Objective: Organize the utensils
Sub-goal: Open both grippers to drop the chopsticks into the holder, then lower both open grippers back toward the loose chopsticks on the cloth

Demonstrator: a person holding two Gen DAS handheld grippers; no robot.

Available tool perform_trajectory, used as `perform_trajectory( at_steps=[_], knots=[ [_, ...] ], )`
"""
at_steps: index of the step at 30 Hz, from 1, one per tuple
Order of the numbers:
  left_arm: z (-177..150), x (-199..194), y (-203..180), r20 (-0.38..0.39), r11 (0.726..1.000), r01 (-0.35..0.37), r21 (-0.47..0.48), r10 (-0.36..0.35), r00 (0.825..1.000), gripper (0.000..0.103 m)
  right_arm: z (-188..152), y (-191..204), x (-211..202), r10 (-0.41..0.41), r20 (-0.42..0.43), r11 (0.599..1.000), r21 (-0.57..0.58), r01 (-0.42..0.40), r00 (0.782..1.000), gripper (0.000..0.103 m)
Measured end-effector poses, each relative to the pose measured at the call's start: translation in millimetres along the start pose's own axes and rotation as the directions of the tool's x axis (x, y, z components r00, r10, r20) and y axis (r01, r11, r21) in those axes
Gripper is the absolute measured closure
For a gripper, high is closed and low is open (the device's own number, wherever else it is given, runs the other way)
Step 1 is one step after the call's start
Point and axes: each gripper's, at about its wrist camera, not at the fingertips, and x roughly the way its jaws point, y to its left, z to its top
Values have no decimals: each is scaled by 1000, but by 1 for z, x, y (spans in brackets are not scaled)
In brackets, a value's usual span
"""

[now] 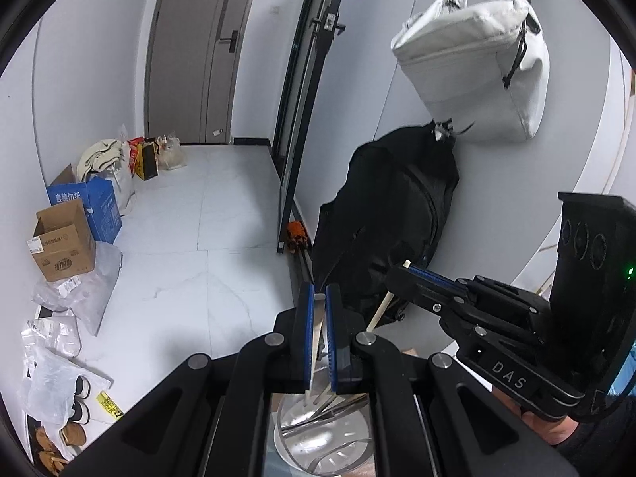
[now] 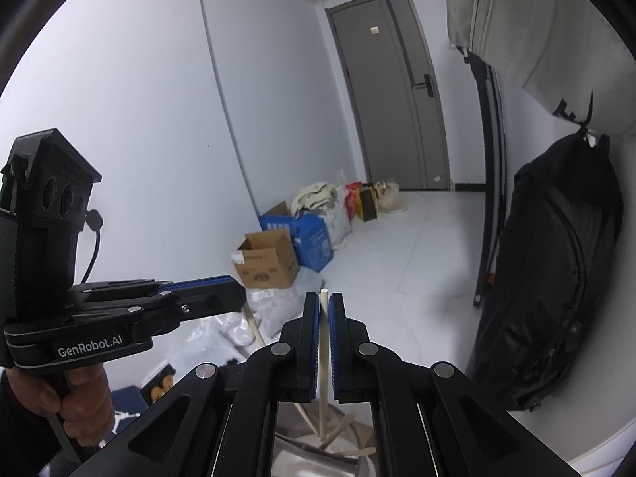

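- Black backpack [image 1: 389, 214] right of centre, cardboard box [image 1: 63, 244] at left.
- Left gripper [image 1: 320, 298] jaws clamped on a pale utensil handle [image 1: 317, 334], over the metal holder [image 1: 318, 433] at bottom centre.
- Right gripper [image 2: 324, 306] jaws clamped on a wooden stick [image 2: 322, 357].

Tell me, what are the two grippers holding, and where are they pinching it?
Each is shut on one chopstick. The left gripper pinches a chopstick near its top end; the right gripper pinches another chopstick just below its tip.

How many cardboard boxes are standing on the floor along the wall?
2. A brown box stands open nearest the camera; a blue box stands right behind it, toward the door. The bags beyond may hide more.
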Motion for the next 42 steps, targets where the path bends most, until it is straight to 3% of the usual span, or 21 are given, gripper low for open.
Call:
perform_trajectory(
  at_steps=[9, 11, 15, 17, 20, 27, 29, 31, 37, 40, 42],
  knots=[
    [-17, 11, 9, -51, 995, 95, -4, -95, 994, 101, -14, -17, 15, 58, -90, 993, 104, -48, 994, 95],
    [-20, 14, 9, -80, 993, 121, -4, -121, 989, 101, -18, -24, 13, 69, -100, 987, 152, -54, 993, 84],
    [-21, 18, 12, -121, 993, 115, -24, -117, 986, 99, -23, -36, -6, 77, -71, 975, 212, -61, 994, 78],
    [-20, 12, 15, -115, 992, 122, -44, -126, 985, 85, -26, -41, -19, 70, -52, 971, 232, -56, 996, 64],
    [-20, 2, 14, -79, 993, 105, -49, -109, 991, 68, -30, -46, -34, 51, -43, 967, 250, -39, 998, 58],
    [-30, -20, 14, -30, 998, 3, -65, -5, 1000, 61, -42, -47, -62, 25, -28, 960, 281, -16, 999, 43],
    [-36, -25, 14, -20, 996, -40, -78, 38, 999, 50, -44, -44, -69, 22, -23, 962, 273, -15, 1000, 39],
    [-41, -29, 15, -8, 994, -63, -89, 63, 998, 45, -46, -39, -75, 16, -16, 966, 259, -12, 1000, 37],
    [-54, -41, 14, 5, 989, -77, -124, 78, 997, 44, -51, -18, -89, 32, 1, 974, 222, -31, 999, 31],
    [-60, -50, 9, 23, 987, -102, -120, 106, 994, 34, -54, -6, -98, 34, 12, 980, 198, -36, 999, 27],
    [-64, -57, 5, 47, 986, -126, -111, 132, 990, 33, -55, -1, -104, 29, 19, 983, 183, -32, 999, 24]
  ],
)
